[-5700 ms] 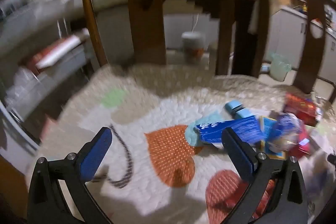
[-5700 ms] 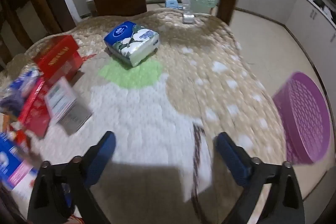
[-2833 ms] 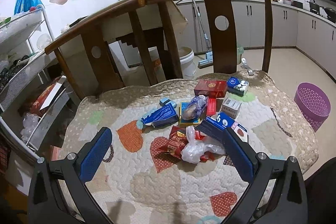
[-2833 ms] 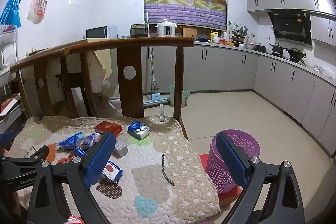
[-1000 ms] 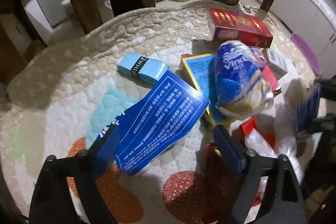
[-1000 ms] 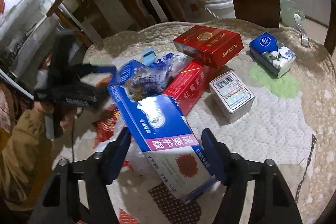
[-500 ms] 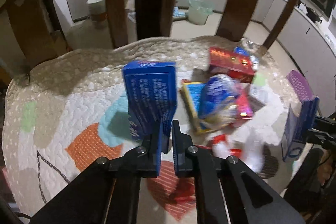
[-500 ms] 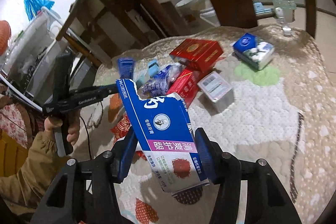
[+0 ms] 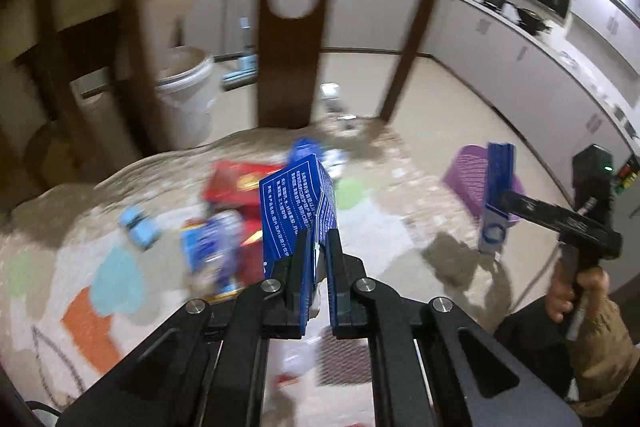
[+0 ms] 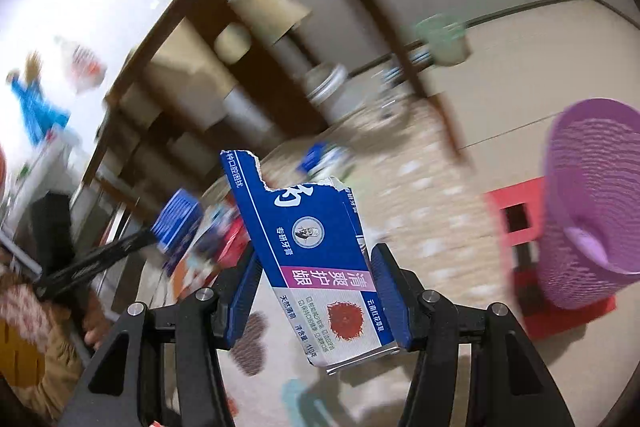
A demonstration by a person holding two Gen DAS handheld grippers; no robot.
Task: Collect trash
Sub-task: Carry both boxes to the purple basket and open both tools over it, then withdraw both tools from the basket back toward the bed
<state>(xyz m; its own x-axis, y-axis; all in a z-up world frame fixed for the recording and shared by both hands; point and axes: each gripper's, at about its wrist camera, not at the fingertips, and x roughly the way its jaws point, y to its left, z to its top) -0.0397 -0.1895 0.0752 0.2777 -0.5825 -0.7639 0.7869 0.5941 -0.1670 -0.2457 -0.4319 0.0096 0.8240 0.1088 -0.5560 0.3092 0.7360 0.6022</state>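
Trash boxes are lifted off the quilt (image 9: 400, 187): the left gripper (image 9: 316, 247) is clenched on a flattened blue carton (image 9: 296, 203), held upright above the red box (image 9: 236, 183) pile at 12 o'clock. The right gripper (image 10: 316, 279) grasps a torn blue toothpaste box (image 10: 320, 267), with the purple basket (image 10: 592, 211) at its 3 o'clock.
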